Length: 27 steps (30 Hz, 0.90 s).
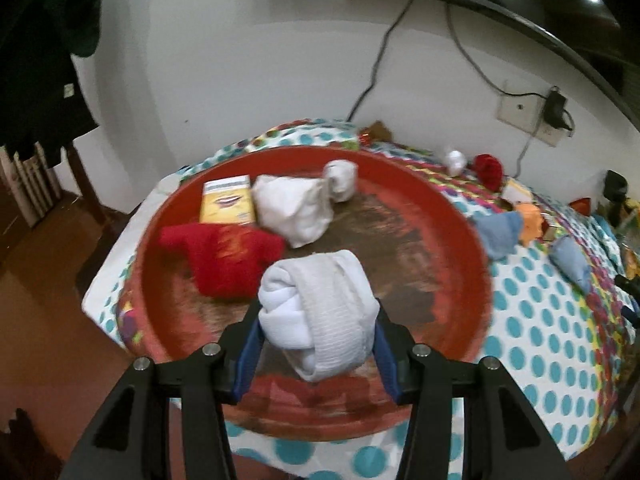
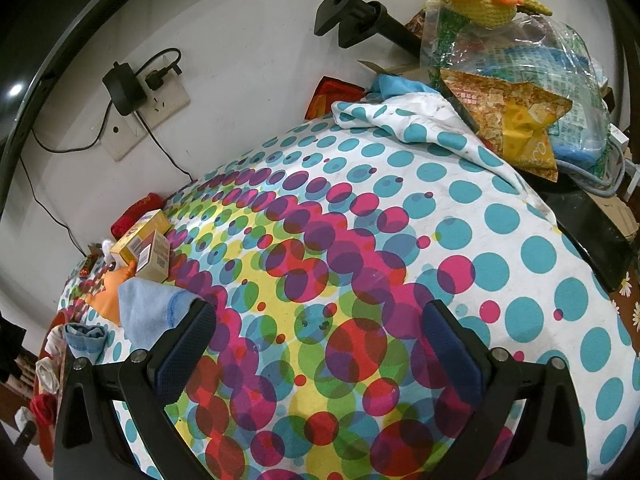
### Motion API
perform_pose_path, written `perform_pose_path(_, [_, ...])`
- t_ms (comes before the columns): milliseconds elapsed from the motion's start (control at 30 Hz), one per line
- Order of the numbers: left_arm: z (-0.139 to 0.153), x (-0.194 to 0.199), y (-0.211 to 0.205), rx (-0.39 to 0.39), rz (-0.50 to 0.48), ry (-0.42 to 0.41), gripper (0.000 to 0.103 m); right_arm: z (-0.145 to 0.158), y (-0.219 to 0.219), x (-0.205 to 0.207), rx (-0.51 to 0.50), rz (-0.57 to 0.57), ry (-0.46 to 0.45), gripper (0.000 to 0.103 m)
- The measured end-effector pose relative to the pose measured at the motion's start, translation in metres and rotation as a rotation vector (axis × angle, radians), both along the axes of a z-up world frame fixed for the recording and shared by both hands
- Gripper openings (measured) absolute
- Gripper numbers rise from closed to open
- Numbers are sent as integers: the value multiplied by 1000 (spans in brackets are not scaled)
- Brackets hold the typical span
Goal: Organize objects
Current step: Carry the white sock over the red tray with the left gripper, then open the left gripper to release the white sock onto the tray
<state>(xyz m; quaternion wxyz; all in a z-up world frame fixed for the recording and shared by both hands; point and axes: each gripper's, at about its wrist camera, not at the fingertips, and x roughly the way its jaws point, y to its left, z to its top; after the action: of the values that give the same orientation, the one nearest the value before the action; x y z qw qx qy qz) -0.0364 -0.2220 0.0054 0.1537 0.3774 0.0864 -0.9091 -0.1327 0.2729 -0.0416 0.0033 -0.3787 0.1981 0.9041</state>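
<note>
Polka-dotted cloth point(image 2: 520, 248) covers the table, with a white wall behind it carrying a socket plate point(image 1: 520, 110) and dangling black cables. On the left side of the table sits a wide red tray point(image 1: 460, 240), its dark centre worn and patchy.

From the near edge, the left gripper point(image 1: 318, 316) reaches over the tray, its black arms angled inward and its blue-padded jaws clamped on a rolled white sock point(image 1: 320, 312). The roll is thick and ribbed, folded over itself into a fat bundle, and it is held above the near part of the tray floor. Whether its bottom touches the tray cannot be told.

Inside the tray, a fuzzy red sock point(image 1: 224, 260) lies at the left, just beside the held roll. Behind it a yellow box point(image 1: 228, 200) lies flat, touching a crumpled white cloth point(image 1: 296, 208), and a smaller white roll point(image 1: 342, 180) stands at the far side.

To the right of the tray, outside it, lie a blue cloth point(image 1: 500, 232), an orange cloth point(image 1: 530, 222), a red ball of sock point(image 1: 490, 170) and a small white bundle point(image 1: 456, 162).

Over the bright middle of the cloth hangs the right gripper point(image 2: 320, 344), its jaws spread wide with nothing between them. A pale blue cloth point(image 2: 152, 304) lies just beside its left finger, with two small boxes point(image 2: 148, 248) farther off. At the far right sits a clear bag point(image 2: 520, 72) with a yellow knitted toy point(image 2: 488, 0) on top.
</note>
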Motion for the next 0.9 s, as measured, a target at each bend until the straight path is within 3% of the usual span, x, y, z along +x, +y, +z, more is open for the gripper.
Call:
perform_pose_path(567, [-31, -1, -30, 12, 58, -59, 50, 0, 1, 0, 2, -1, -1, 102])
perform_pose_path(900, [-34, -2, -28, -28, 50, -60, 50, 0, 1, 0, 2, -2, -2, 102])
